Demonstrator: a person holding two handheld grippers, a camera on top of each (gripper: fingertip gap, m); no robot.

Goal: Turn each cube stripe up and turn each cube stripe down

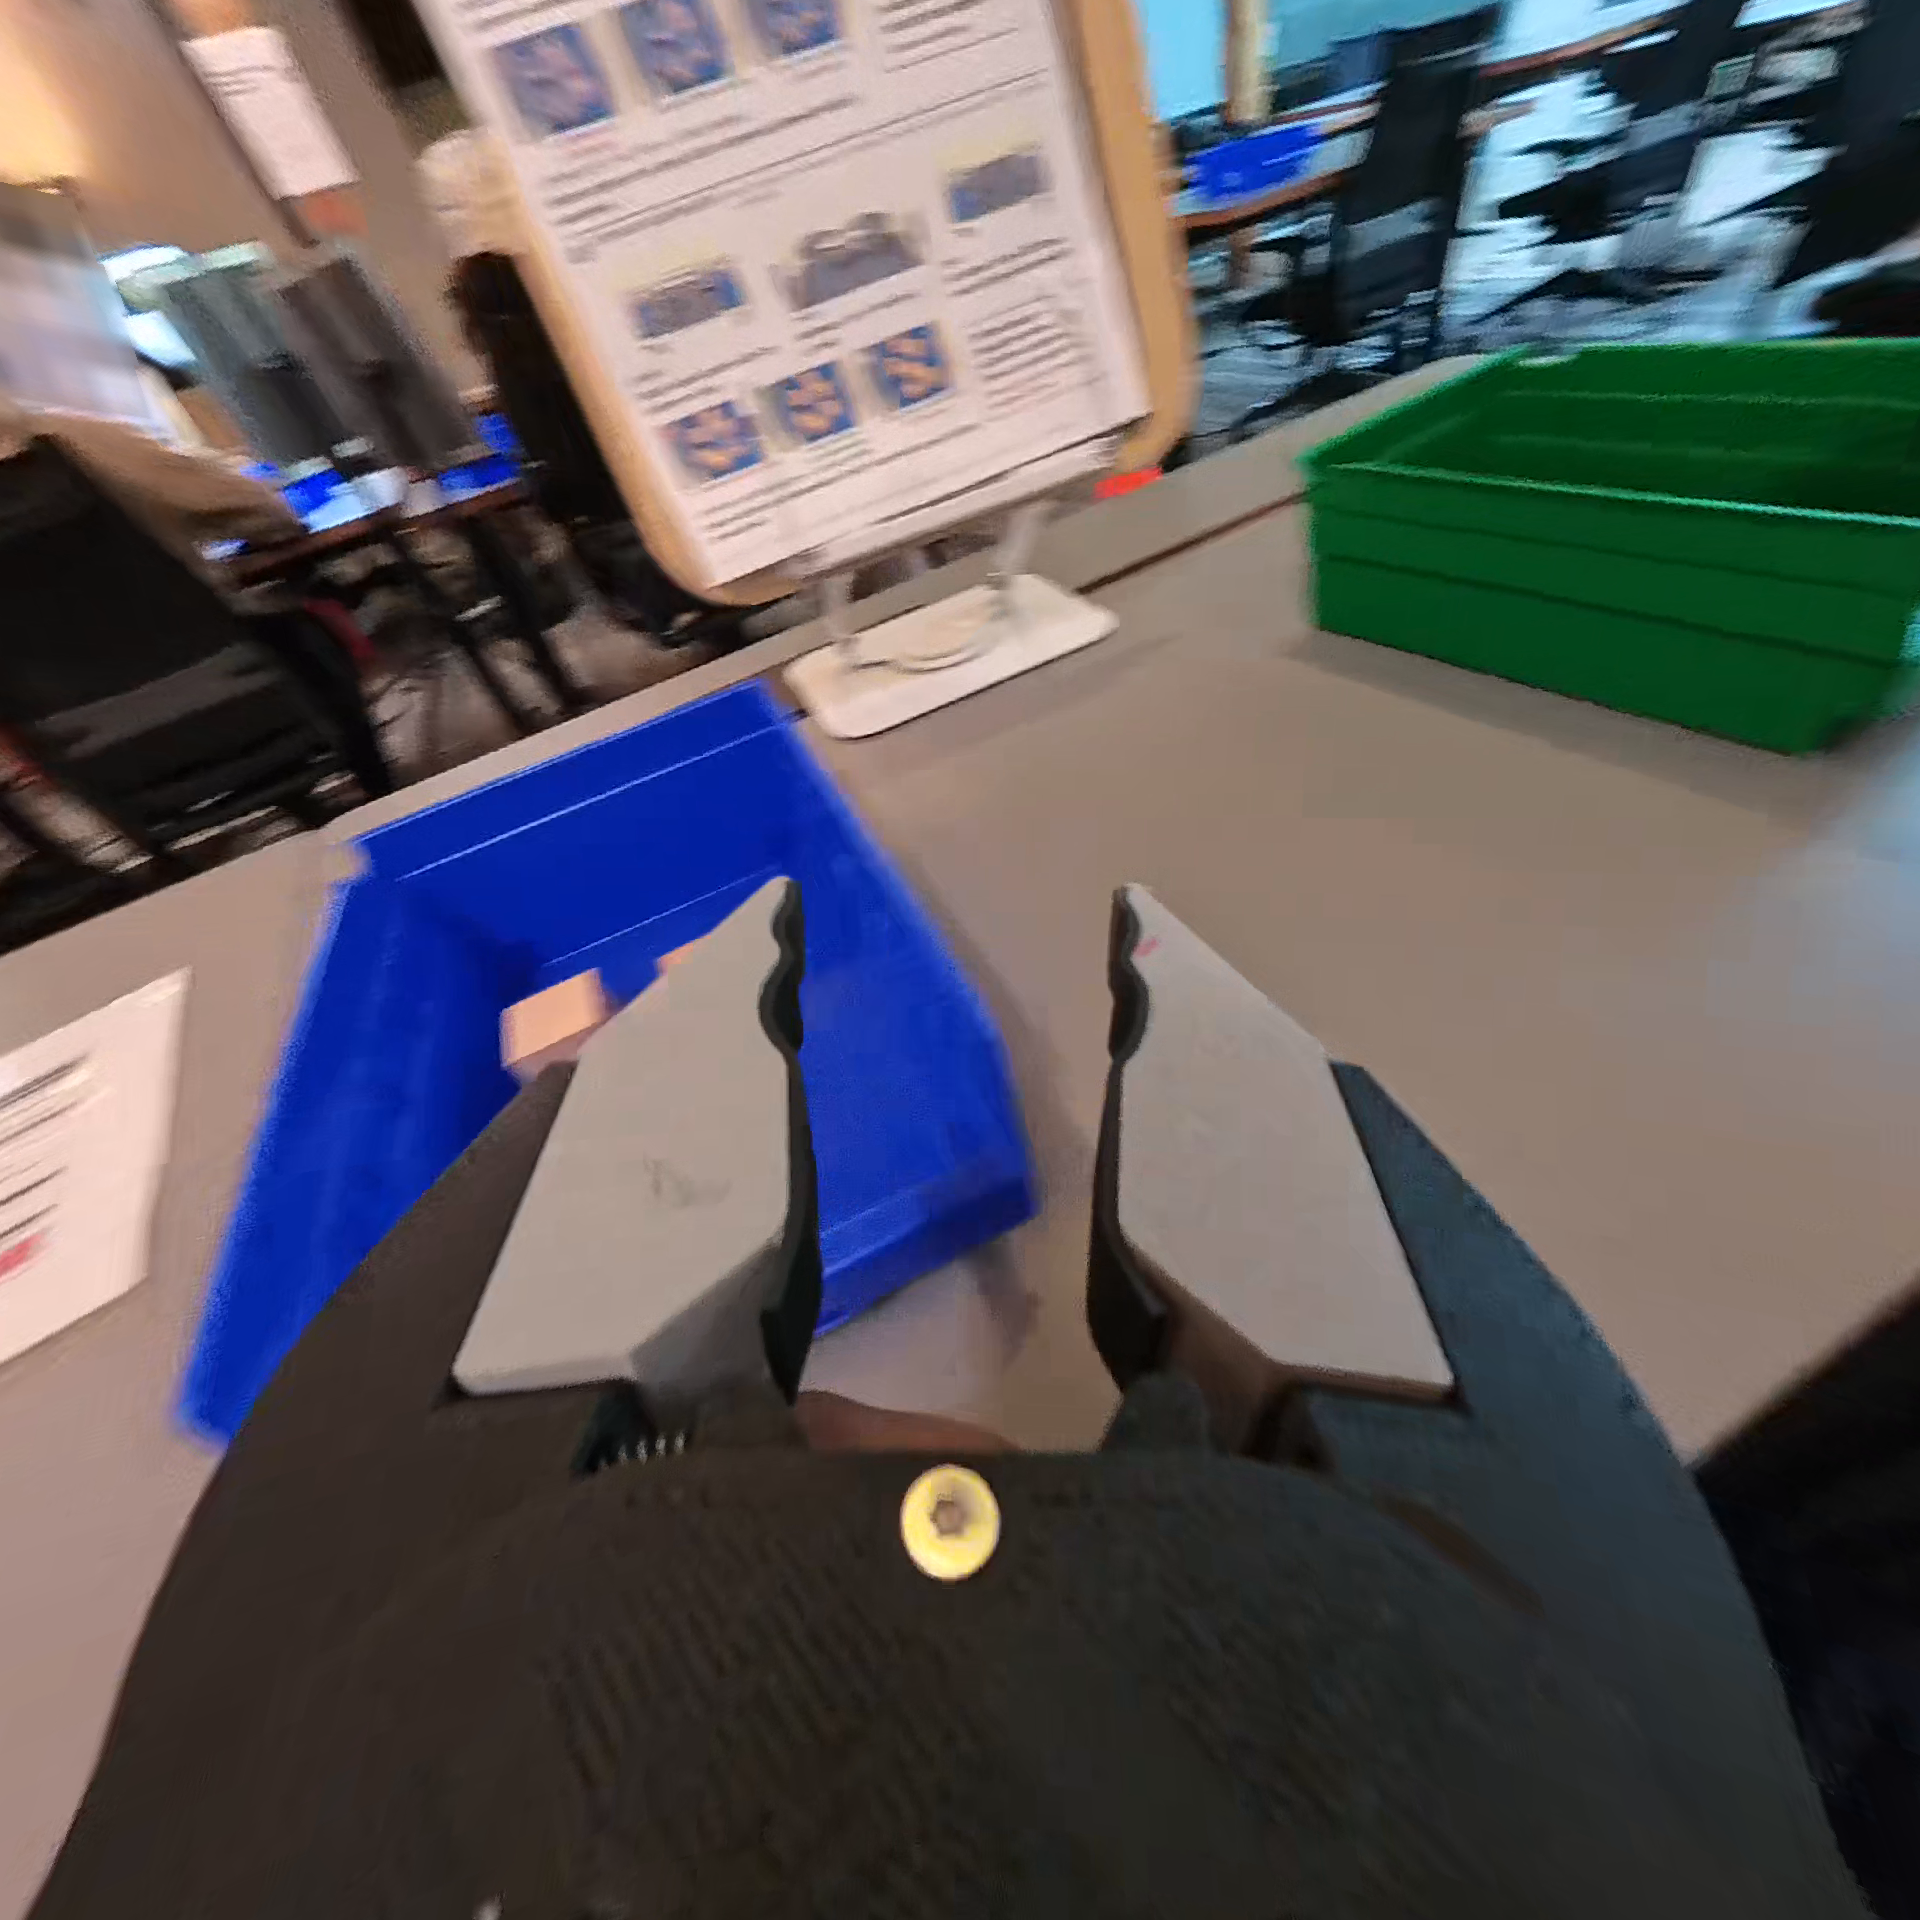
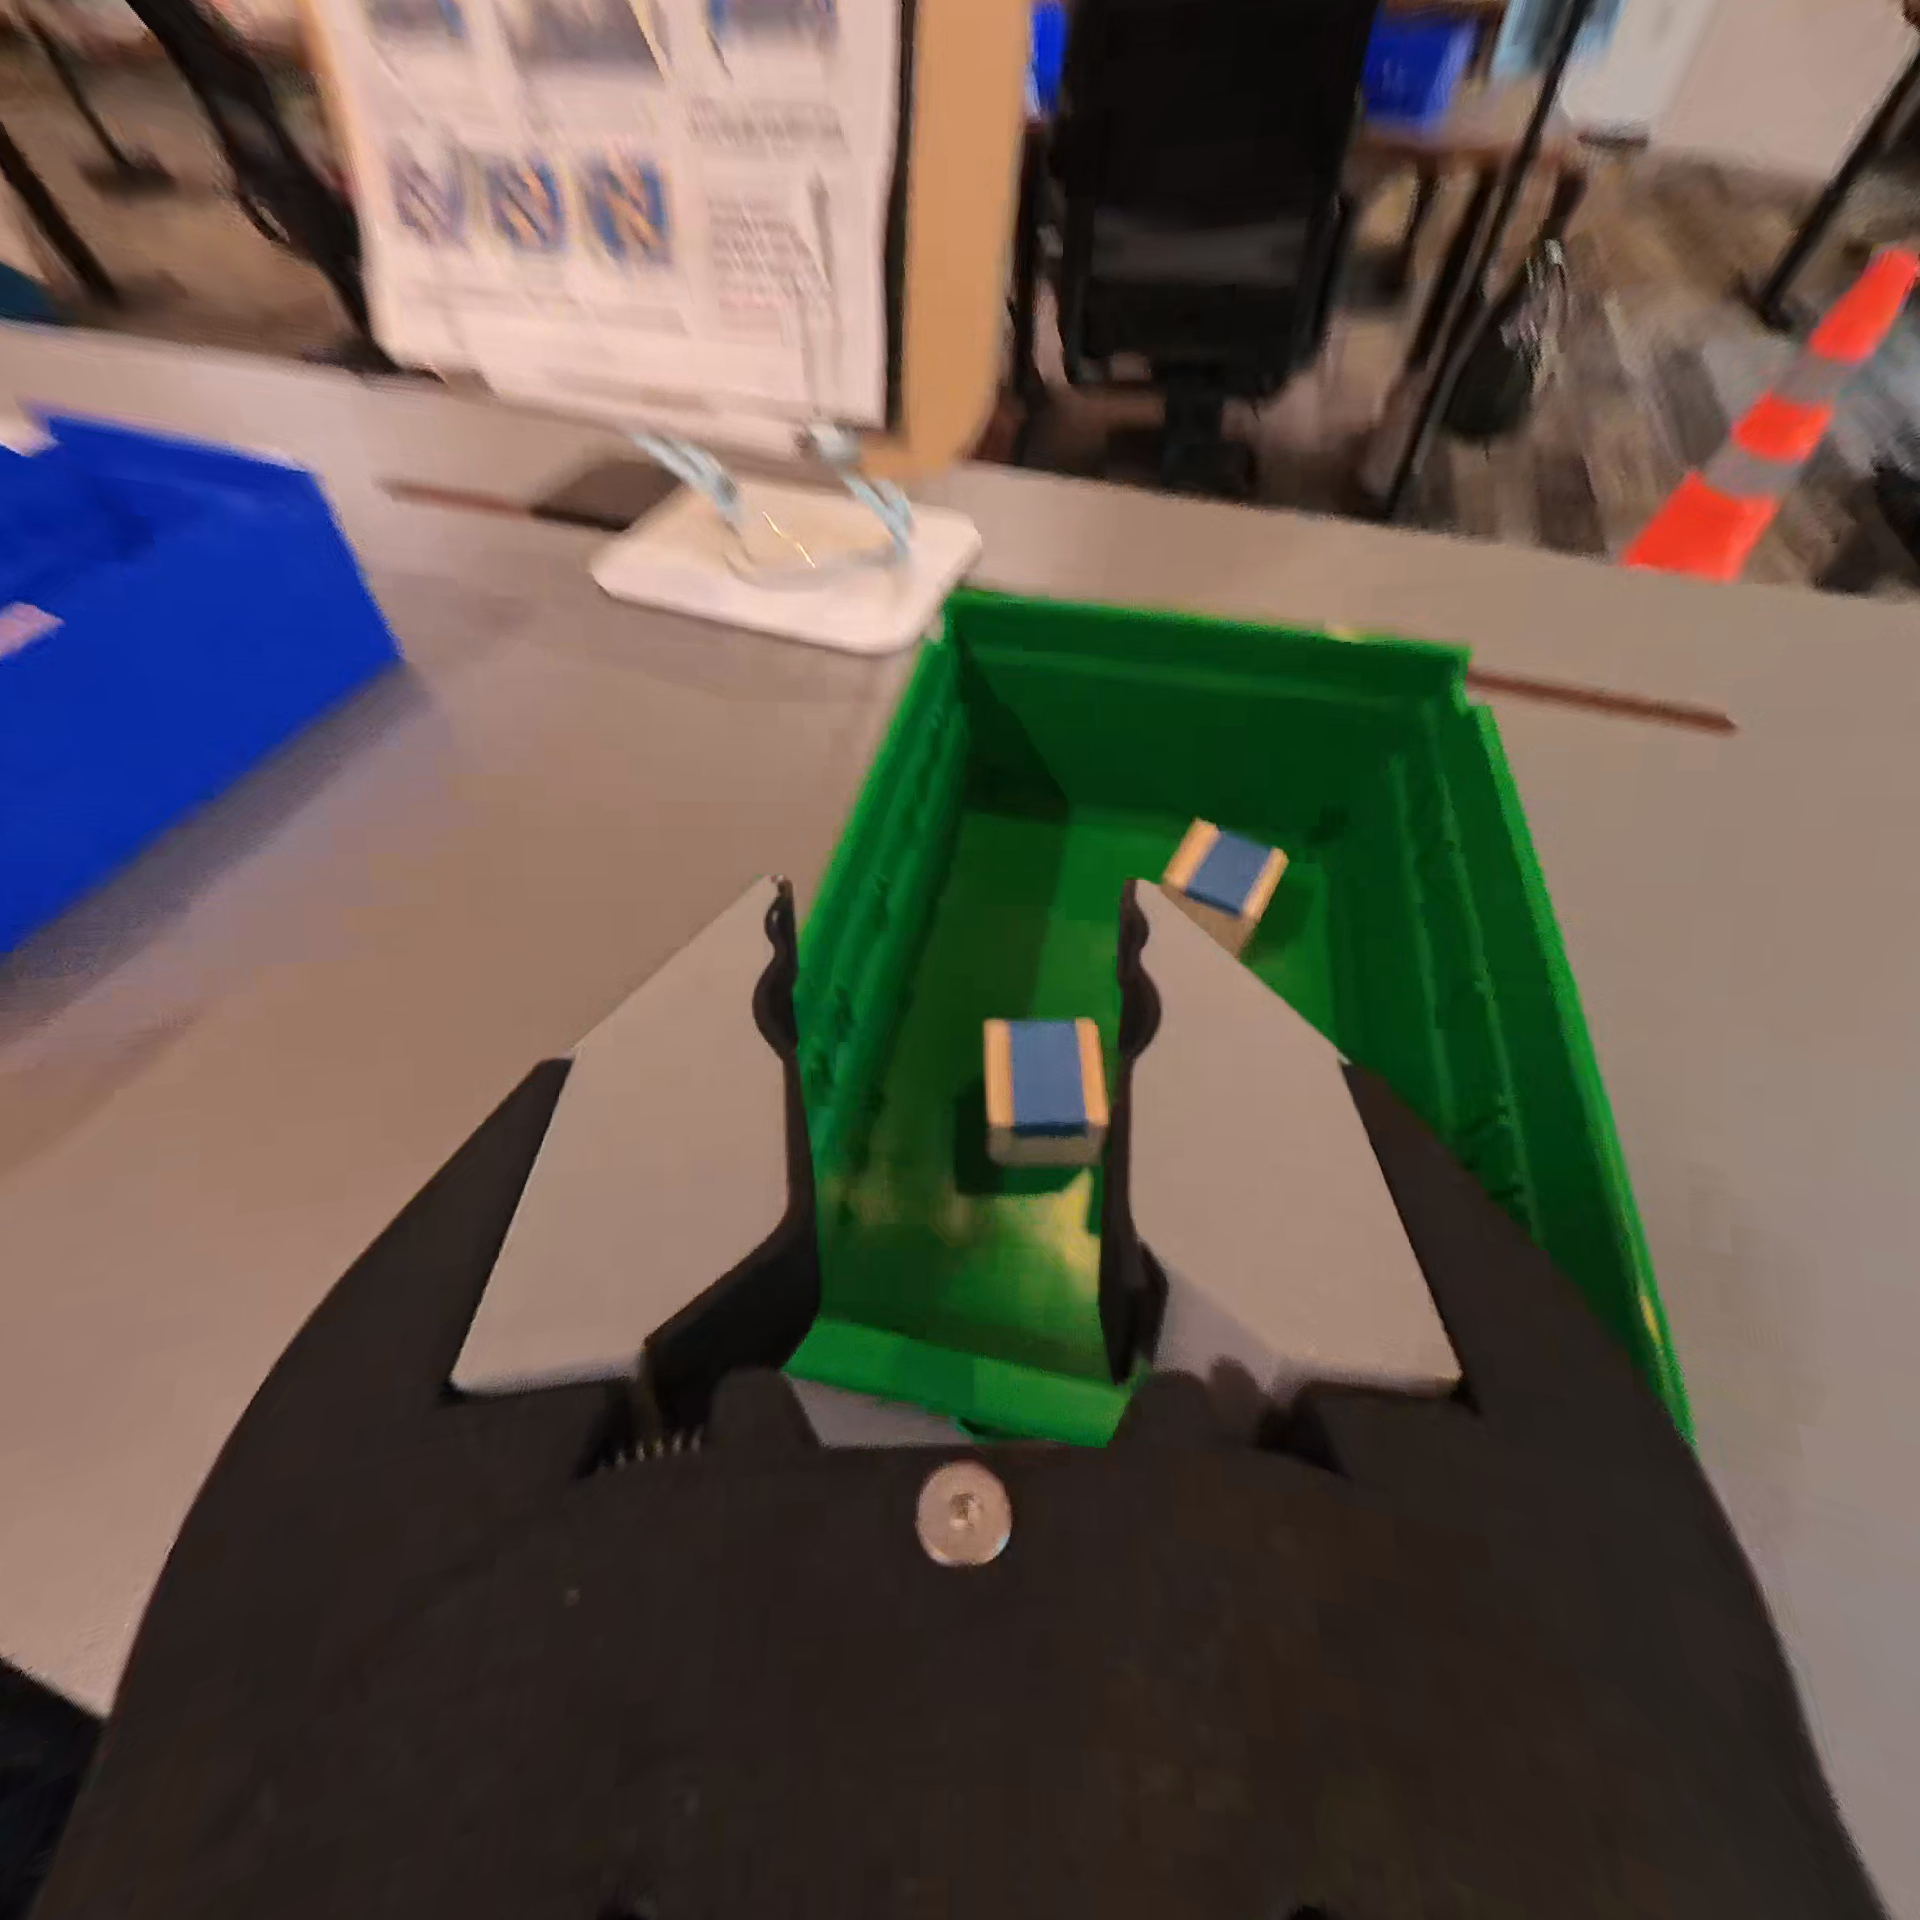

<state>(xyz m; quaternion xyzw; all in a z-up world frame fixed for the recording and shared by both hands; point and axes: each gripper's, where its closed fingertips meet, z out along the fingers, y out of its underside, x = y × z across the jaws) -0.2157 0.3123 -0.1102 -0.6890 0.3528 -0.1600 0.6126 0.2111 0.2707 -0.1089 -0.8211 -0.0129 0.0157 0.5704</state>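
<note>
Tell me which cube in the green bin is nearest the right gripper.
The near cube, between the open right gripper fingers in view; the other cube sits farther back.

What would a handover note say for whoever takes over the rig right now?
Left gripper: open, empty, above the blue bin.
Right gripper: open, empty, above the green bin.
Blue bin: at least one cube, plain face up, no stripe visible; a second is mostly hidden by the finger.
Green bin: near cube and far cube, both blue stripe up.
Done: the green bin's cubes show stripe up. Left: cannot tell from the blur whether the blue bin's cubes still need turning; check them first.
</note>
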